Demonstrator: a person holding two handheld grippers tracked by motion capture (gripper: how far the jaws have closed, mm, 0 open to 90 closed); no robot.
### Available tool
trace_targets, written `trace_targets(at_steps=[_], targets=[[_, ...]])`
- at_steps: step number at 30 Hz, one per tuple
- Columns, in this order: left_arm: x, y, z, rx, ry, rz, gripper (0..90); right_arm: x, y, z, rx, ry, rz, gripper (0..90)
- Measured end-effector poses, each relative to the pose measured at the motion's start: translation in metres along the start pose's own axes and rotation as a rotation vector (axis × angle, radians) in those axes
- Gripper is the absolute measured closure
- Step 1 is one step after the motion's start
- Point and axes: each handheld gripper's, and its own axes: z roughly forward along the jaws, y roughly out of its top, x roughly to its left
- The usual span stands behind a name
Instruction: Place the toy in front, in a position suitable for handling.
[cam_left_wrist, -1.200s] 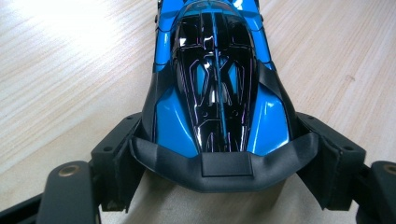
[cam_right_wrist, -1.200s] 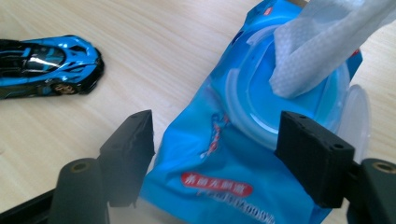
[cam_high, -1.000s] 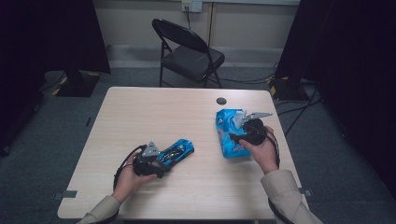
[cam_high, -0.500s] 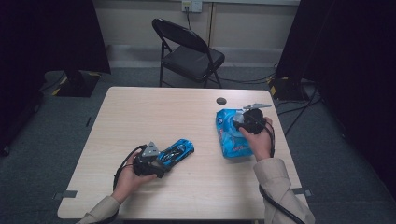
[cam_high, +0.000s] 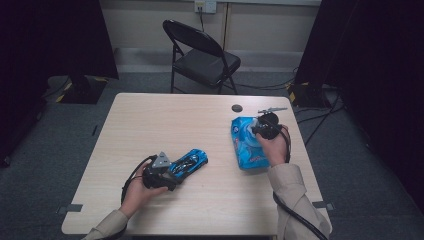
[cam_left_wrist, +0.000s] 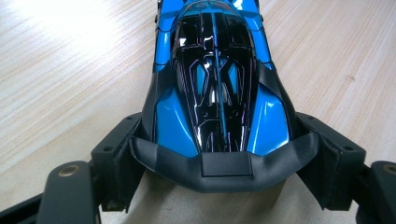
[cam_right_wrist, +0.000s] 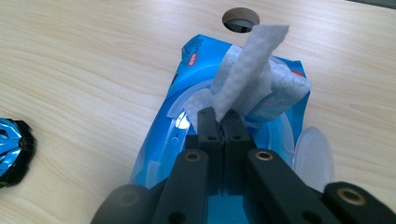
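Your left tool (cam_left_wrist: 219, 163) grips the rear of the blue car (cam_left_wrist: 217, 88) between its jaws, one on each flank; the car lies on the tabletop (cam_high: 165, 125) at the near left. Your right tool (cam_right_wrist: 223, 122) has its jaws pressed together on a white wipe (cam_right_wrist: 247, 70) that sticks up out of the blue pack (cam_high: 246, 145), which lies flat at the right, its clear lid (cam_right_wrist: 312, 161) flipped open beside it.

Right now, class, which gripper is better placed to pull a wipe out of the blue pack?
The right gripper: its jaws are shut on the white wet wipe sticking up from the blue plastic pack. The left gripper holds the shiny blue toy car.
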Motion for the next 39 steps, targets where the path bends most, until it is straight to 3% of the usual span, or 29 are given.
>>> trace_targets(at_steps=[13, 17, 39], targets=[[0.0, 0.0, 0.0, -0.003, 0.0, -0.004, 23.7, -0.006, 0.008, -0.02, -0.031, 0.04, 0.012, 90.0], [0.0, 0.0, 0.0, -0.003, -0.001, -0.004, 23.7, -0.007, 0.015, -0.031, -0.066, 0.052, 0.019, 90.0], [0.0, 0.0, 0.0, 0.0, 0.008, 0.005, 23.7, -0.008, 0.042, -0.074, -0.151, 0.058, 0.02, 90.0]])
